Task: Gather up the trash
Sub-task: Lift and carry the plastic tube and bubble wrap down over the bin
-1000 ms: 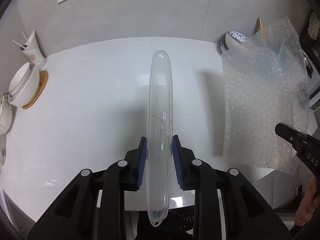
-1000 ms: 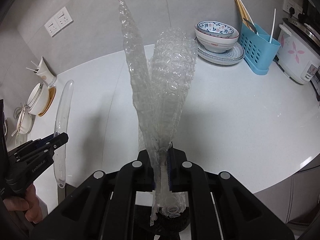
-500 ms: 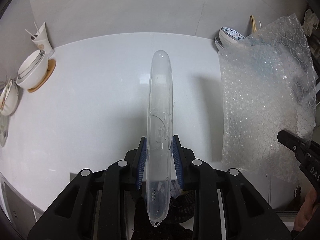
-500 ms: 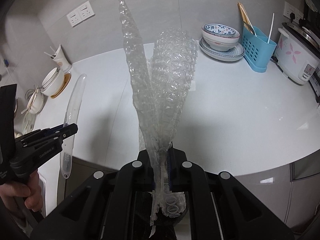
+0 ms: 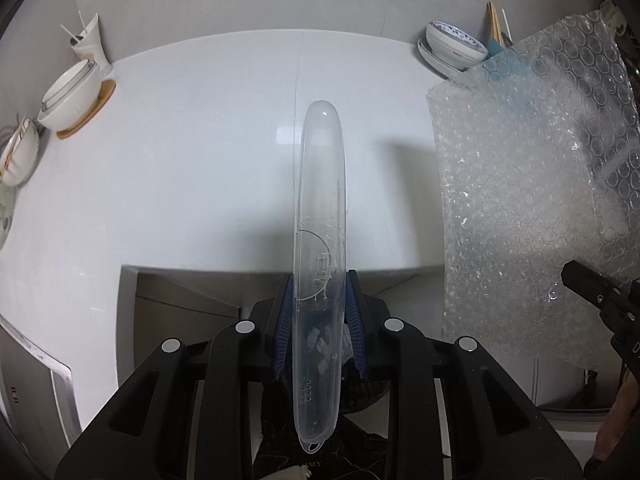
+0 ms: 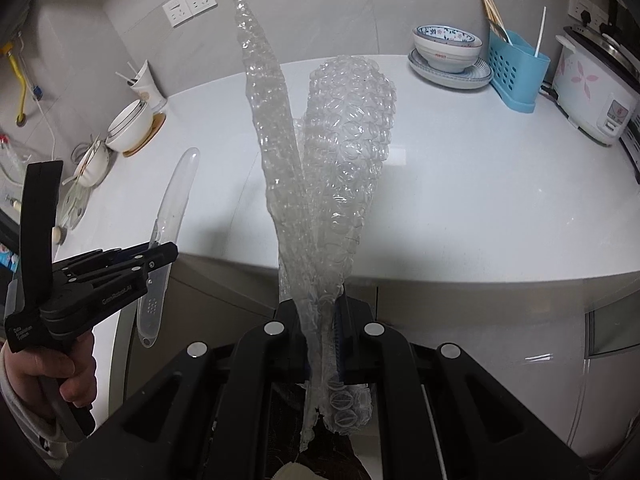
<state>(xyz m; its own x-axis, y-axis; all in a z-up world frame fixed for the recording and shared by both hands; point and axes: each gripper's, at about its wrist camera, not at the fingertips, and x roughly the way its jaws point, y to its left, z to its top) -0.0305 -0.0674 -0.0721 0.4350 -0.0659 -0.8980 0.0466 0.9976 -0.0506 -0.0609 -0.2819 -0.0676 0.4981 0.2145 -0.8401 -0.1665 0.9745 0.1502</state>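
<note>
My left gripper (image 5: pixel 319 320) is clamped on a clear plastic case (image 5: pixel 320 216), long and narrow with rounded ends. The blue pads (image 5: pixel 354 328) press its two sides below the middle. The case points forward, its far end over the white counter (image 5: pixel 180 168), its near end with a small loop hanging past the fingers toward me. From the right wrist view the same case (image 6: pixel 172 216) shows in profile, held off the counter edge, with the left gripper (image 6: pixel 156 258) and the hand (image 6: pixel 52 372) gripping its handle.

My right gripper (image 6: pixel 326 336) is closed on a sheet of bubble wrap (image 6: pixel 344 152). The wrap is bunched between the fingers; one narrow strip rises high and tilts left, a wider rolled part stands beside it, and a short tail sticks out toward me behind the pads. In the left wrist view the bubble wrap (image 5: pixel 532 184) spreads wide at the right, with the tip of the right gripper (image 5: pixel 588 288) at its lower edge.

Both held items sit at or just past the front edge of the counter, above cabinet fronts (image 5: pixel 192 300).

On the counter: a patterned bowl (image 6: pixel 446 48) on a plate (image 6: pixel 450 74) at the back, a blue utensil holder (image 6: pixel 516 72) just beside it, a rice cooker (image 6: pixel 596 92) to the far right. At the left, a white bowl (image 6: pixel 130 124) on a wooden coaster (image 6: pixel 150 136), with a paper cup (image 6: pixel 148 84) behind it. Wall sockets (image 6: pixel 188 4) on the back wall.
</note>
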